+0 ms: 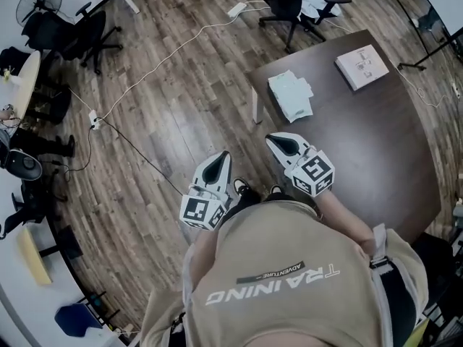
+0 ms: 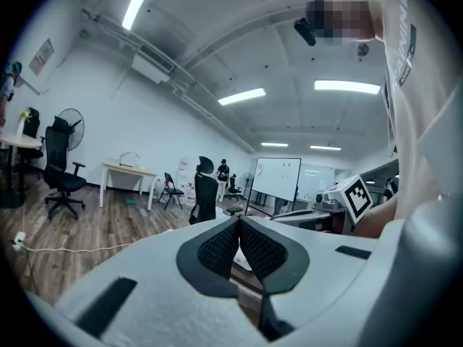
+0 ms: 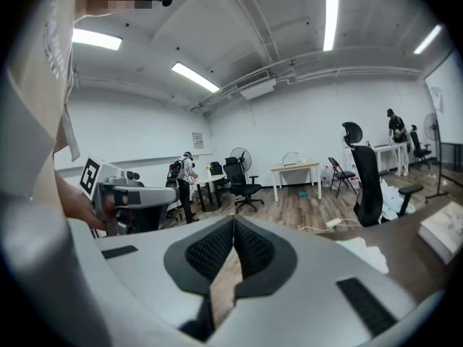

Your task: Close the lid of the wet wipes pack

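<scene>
Two hand-held grippers, both closed and empty, at the near left edge of a dark table where a wet wipes pack waits.

The left gripper [image 1: 217, 166] has its jaws pressed together with nothing between them and hangs over the wood floor [image 1: 166, 100] just off the table's left edge. The right gripper [image 1: 279, 142], its jaws also together and empty, sits above the table [image 1: 362, 143] just inside that edge. Both are held close to the person [image 1: 289, 280] in a beige shirt. Beyond them, apart from both, the wet wipes pack [image 1: 291, 96] lies flat near the far left corner. It is pale and rumpled on top, and whether its lid stands open cannot be told. A white box [image 1: 362, 66] lies by the table's far edge.
</scene>
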`<state>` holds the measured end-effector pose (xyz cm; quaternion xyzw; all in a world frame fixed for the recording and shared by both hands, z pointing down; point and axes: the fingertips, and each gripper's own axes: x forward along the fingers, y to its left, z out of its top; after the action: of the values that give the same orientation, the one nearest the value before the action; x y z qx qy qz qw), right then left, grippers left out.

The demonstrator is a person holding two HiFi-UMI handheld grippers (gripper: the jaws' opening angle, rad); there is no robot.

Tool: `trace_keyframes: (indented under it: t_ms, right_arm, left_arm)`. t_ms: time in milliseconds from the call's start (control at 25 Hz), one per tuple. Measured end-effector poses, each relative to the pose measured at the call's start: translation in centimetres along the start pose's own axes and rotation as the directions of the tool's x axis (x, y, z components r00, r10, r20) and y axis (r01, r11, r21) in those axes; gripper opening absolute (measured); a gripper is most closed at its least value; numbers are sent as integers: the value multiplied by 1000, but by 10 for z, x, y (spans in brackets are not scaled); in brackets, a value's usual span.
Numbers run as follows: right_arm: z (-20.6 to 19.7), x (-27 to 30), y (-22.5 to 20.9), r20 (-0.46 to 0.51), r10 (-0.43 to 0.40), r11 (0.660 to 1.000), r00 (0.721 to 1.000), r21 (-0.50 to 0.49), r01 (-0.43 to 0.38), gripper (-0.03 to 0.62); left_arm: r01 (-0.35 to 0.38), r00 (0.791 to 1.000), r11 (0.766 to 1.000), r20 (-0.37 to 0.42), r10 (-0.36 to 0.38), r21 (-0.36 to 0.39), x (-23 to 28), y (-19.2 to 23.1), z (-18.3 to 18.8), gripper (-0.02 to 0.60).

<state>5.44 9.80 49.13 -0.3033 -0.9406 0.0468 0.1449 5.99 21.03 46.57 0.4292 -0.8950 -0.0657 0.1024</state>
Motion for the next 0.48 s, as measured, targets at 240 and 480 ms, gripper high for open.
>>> trace_keyframes:
  t_ms: [240,480]
  right_arm:
    - [44,48,14,34,-24,996,999,-83,27,14]
    - [29,71,20,3,-95,995,995,-25,95,15]
  left_arm:
    - [22,996,996,83,-15,-84,-6,62,29,9]
    - [49,997,989,67,-40,-140,-10,105,20,9]
